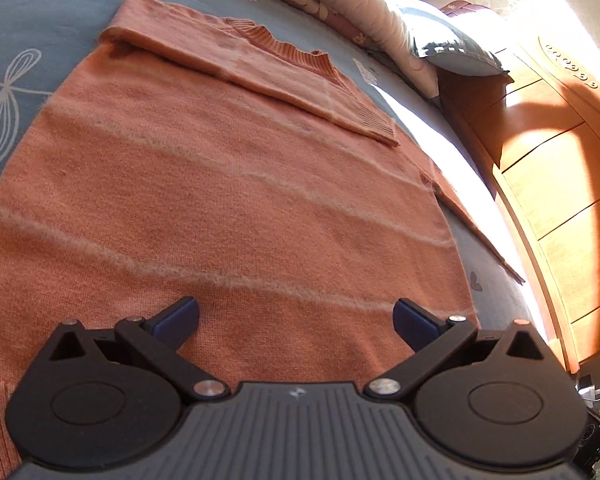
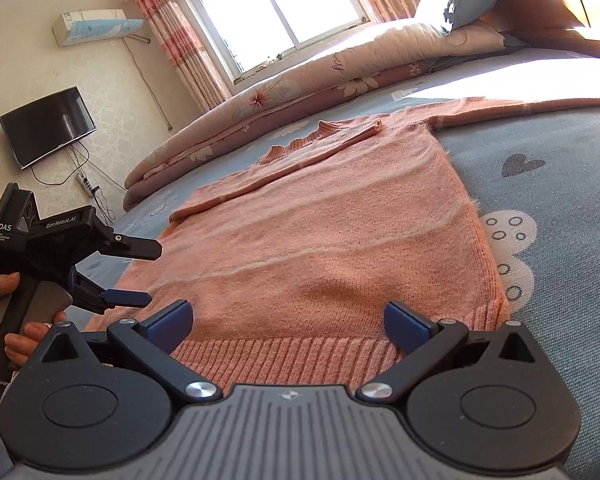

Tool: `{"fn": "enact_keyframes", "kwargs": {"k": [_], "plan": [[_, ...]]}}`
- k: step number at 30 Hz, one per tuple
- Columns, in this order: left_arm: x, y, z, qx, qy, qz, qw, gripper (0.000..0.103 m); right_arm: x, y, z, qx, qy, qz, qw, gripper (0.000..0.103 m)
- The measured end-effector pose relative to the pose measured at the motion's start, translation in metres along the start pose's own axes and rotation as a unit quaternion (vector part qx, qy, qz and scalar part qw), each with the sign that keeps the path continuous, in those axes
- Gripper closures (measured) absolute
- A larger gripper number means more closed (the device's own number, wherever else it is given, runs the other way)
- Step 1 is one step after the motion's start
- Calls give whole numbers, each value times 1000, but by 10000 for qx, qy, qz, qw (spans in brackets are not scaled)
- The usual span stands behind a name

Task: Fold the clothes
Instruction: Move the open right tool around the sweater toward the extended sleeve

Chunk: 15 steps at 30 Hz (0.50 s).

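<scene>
Orange sweater flat on blue bedsheet, one sleeve folded across chest, left gripper jaws wide above body, right gripper jaws wide over hem

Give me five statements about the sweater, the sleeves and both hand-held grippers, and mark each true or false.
1. The sweater lies flat on the bed. True.
2. Both sleeves are folded across the chest. False: one sleeve is folded over; the other sleeve stretches out to the side.
3. The left hand-held gripper is open. True.
4. The right hand-held gripper is clamped on the hem. False: its jaws stand apart, holding nothing.
5. The sweater is blue. False: it is orange-pink with pale stripes.
</scene>
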<state>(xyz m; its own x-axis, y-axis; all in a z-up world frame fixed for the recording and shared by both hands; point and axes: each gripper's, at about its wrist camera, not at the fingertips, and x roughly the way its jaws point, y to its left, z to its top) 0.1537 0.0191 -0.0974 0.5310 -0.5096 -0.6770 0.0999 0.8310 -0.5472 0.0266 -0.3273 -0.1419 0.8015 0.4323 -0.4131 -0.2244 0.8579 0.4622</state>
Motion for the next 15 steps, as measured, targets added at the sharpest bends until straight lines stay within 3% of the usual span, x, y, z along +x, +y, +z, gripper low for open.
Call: {"fn": "enact_keyframes", "kwargs": {"k": [3, 7, 10, 11, 15], "plan": [[-18, 20, 1, -203, -76, 104, 9997, 1, 0, -1, 0, 28, -10, 9, 10000, 0], [-42, 43, 29, -540, -406, 431, 9968, 1, 1, 1, 0, -28, -12, -22, 10000, 0], [-38, 59, 41, -963, -355, 4, 9947, 1, 1, 1, 0, -30, -12, -31, 10000, 0], [-33, 63, 42, -1061, -298, 12, 9939, 1, 1, 1, 0, -9, -15, -25, 10000, 0], [-31, 69, 36, -970, -336, 550, 9932, 1, 1, 0, 0, 38, -16, 15, 10000, 0]]}}
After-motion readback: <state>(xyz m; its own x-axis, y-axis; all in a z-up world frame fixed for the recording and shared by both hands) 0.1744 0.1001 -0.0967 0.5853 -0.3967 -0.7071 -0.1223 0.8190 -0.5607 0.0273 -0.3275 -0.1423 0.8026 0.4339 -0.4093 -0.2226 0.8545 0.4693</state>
